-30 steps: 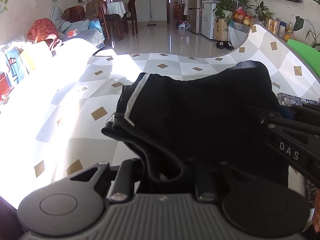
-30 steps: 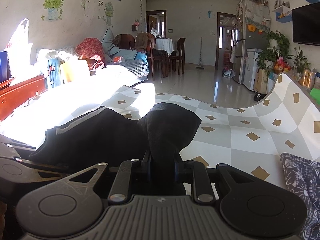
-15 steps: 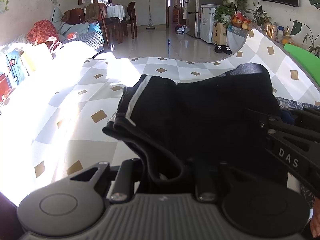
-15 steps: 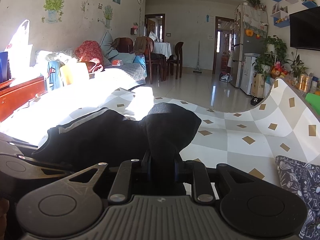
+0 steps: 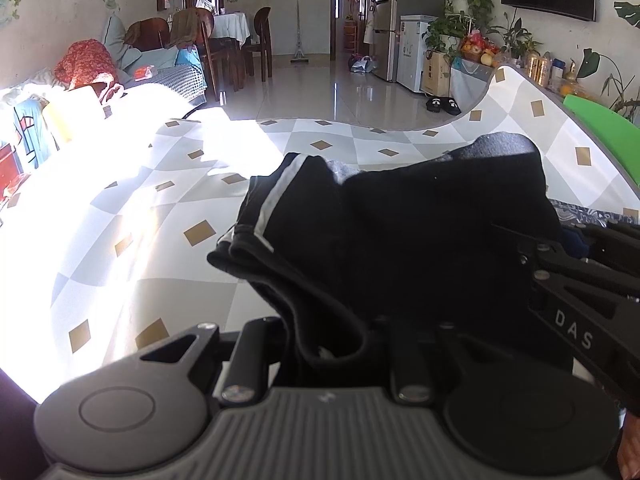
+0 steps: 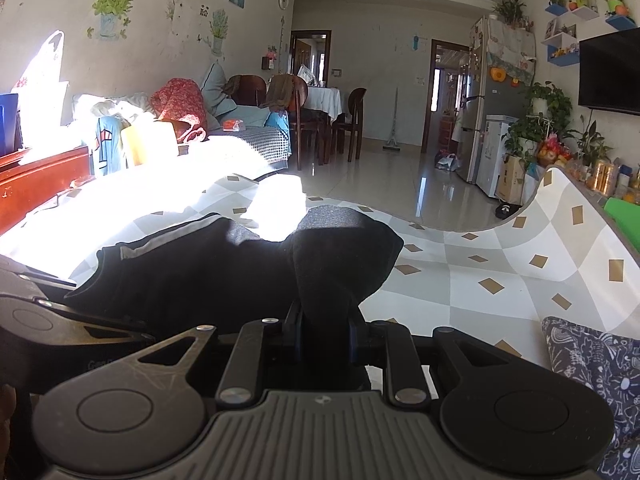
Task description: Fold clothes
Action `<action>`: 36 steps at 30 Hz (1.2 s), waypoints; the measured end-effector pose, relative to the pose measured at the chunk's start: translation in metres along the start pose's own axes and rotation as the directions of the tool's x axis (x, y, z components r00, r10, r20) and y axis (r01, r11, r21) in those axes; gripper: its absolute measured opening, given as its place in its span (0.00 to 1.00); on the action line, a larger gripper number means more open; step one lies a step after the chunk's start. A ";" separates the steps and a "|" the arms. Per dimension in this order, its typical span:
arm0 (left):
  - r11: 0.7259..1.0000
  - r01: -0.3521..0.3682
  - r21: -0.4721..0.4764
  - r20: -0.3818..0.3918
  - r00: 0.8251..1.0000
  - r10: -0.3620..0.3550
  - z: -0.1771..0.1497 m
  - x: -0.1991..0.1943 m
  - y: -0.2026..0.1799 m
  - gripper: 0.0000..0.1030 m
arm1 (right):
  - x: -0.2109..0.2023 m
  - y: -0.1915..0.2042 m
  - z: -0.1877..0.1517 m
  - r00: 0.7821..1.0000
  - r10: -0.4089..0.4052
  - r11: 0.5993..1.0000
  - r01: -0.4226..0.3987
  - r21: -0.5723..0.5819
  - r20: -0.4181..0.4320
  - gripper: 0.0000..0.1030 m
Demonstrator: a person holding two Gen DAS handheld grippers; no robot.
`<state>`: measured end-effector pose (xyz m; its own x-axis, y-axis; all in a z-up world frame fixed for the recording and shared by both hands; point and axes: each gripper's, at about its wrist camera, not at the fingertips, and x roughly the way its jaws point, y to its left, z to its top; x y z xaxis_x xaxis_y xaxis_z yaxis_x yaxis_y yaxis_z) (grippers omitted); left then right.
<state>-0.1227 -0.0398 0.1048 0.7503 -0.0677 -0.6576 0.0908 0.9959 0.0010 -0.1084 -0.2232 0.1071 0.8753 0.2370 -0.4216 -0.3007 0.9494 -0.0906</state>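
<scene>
We hold the black cloth shorts with a white side stripe (image 5: 400,240) with both tools. The shorts hang low over the bench with the grey and white diamond-pattern cover (image 5: 168,240), bunched up between our two hands. We cannot tell if the far part of the cloth rests on the bench or floats just above it.

The left gripper (image 5: 344,336) has its fingers pinched tight on a thick, rolled edge of the shorts. The right gripper (image 6: 322,320) has its fingers squeezed on a fat lump of the same black cloth.

What could go wrong? The left fingers hold a chunky roll of many layers. If we tug too hard, some layers could slip out and the fold would fall open. The right fingers hold a round wad, not a flat edge. If we lay it down like that, we think the shorts would end up lumpy and not neat.

Our two tools are very close. In the left view the other tool sits right beside the cloth, so they could bump.

The dark blue cloth with white doodle shapes (image 6: 592,368) lies near on the right. If we swing that way, the shorts could drag over it and mix the two up.
</scene>
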 end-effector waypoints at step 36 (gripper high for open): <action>0.998 -0.028 0.061 0.027 0.999 0.027 0.077 0.074 -0.071 0.17 | 0.063 -0.079 0.049 1.000 0.009 1.000 -0.009 -0.015 -0.018 0.20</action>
<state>-0.0233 -0.1206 0.1136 0.7699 -0.0428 -0.6367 0.1091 0.9919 0.0652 -0.0110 -0.2734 0.1315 0.8657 0.2419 -0.4383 -0.3143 0.9440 -0.0999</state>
